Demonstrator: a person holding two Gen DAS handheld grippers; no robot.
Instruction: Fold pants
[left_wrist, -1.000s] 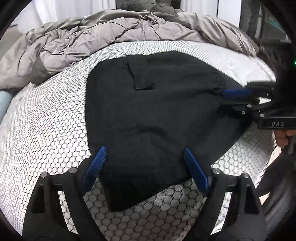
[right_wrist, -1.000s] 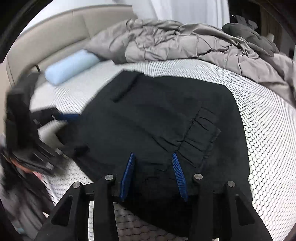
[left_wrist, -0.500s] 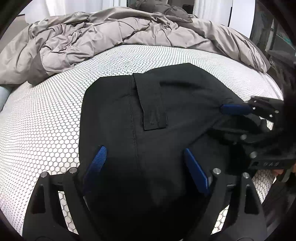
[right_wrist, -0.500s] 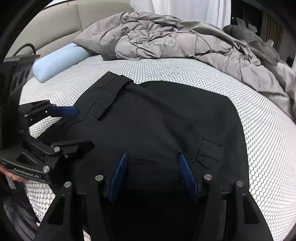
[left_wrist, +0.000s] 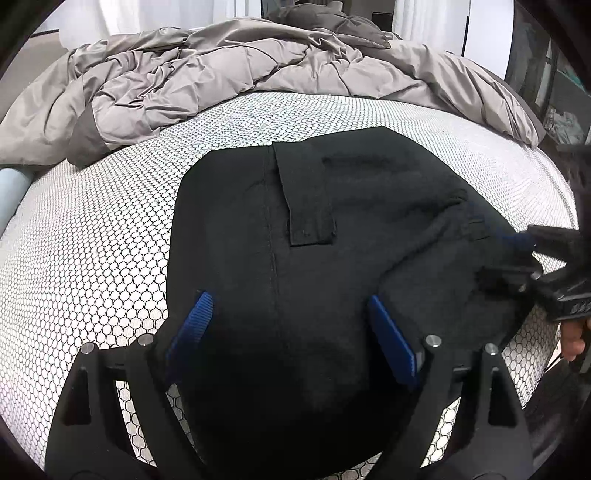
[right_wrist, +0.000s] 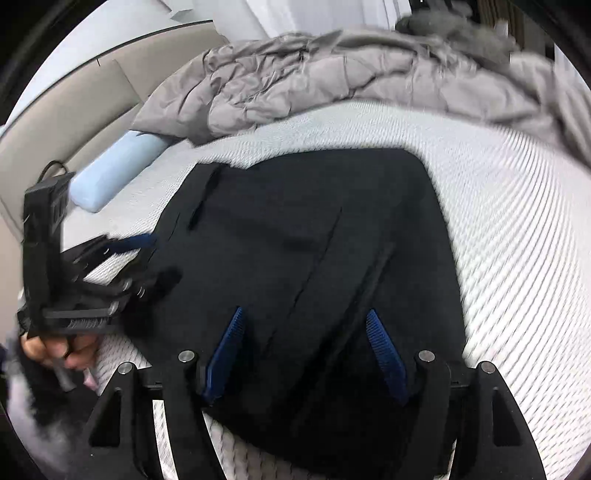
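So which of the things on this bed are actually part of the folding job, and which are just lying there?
Part of the job:
- black pants, spread flat on the mattress
- left gripper, open
- right gripper, its jaws just opening, pads off the cloth

Just lying about:
- grey duvet, bunched up behind
- pale blue bolster

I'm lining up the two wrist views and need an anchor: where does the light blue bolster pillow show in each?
Left wrist: the light blue bolster pillow barely peeks in at the far left edge, below the grey duvet.
Right wrist: the pillow lies upper left, against the beige headboard.
Shared landmark: the black pants, centre of both.
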